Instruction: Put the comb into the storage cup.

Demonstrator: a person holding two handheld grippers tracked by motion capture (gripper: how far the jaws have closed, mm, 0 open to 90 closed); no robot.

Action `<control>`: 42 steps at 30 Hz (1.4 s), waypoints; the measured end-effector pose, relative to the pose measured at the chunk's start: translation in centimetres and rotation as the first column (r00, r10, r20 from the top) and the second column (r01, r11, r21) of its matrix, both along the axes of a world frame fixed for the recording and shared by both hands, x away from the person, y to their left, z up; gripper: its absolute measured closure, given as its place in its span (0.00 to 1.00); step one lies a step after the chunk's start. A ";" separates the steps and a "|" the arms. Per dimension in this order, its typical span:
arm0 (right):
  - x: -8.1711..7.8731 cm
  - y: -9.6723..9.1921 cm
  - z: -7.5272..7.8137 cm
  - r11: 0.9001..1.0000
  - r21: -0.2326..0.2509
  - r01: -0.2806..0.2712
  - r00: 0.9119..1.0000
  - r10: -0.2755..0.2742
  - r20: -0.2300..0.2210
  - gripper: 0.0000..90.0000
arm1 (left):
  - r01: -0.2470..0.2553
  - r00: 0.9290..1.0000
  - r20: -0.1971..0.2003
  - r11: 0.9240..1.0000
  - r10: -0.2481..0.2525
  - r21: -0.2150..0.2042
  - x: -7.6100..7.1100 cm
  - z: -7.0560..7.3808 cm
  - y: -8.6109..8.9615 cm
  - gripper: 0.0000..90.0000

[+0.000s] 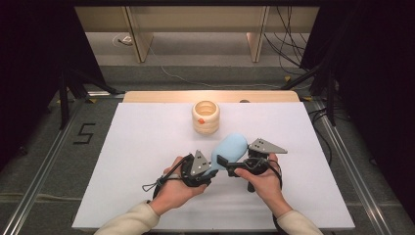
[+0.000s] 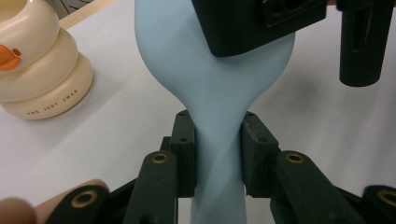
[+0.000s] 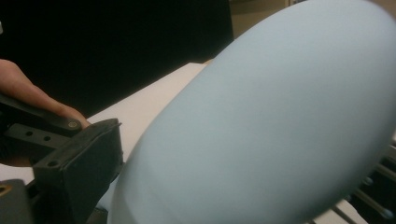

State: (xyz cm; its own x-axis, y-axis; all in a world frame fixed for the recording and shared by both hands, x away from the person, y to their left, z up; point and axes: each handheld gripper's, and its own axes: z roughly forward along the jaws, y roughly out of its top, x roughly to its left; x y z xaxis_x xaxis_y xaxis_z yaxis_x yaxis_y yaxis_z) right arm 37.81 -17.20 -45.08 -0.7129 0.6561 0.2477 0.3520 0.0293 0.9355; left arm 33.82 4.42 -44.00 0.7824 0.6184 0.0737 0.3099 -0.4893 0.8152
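A pale blue, spoon-shaped soft thing (image 1: 231, 148) is held just above the white table between both hands. My left gripper (image 1: 213, 172) is shut on its narrow handle (image 2: 218, 154), one pad on each side. Its broad rounded head (image 3: 261, 130) lies in front of my right gripper (image 1: 229, 164), whose jaws stand wide apart. In the right gripper view one jaw sits at the lower left beside the head and the other is hidden. In the left gripper view the right gripper (image 2: 334, 37) has one jaw over the head and one clear of it.
A cream ringed cup (image 1: 205, 117) with an orange mark stands at the table's back middle, seen as the cup (image 2: 37, 65) left of the blue thing. The white tabletop (image 1: 142, 147) spreads to both sides. Dark stands and cables flank the table.
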 end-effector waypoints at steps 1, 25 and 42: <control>0.0 0.0 0.0 1.000 0.000 0.001 1.000 -0.001 -0.001 0.03 | -0.001 1.000 0.002 1.000 0.001 -0.001 0.0 0.0 0.0 0.77; 0.1 0.3 0.3 0.997 0.073 -0.037 0.999 0.037 -0.002 0.33 | -0.016 1.000 -0.001 0.999 0.016 -0.036 0.1 -0.1 -0.1 0.77; -0.7 1.2 3.0 0.990 0.082 -0.116 0.992 0.111 0.061 0.54 | -0.028 0.998 0.054 0.997 0.033 -0.078 0.1 0.6 0.3 0.77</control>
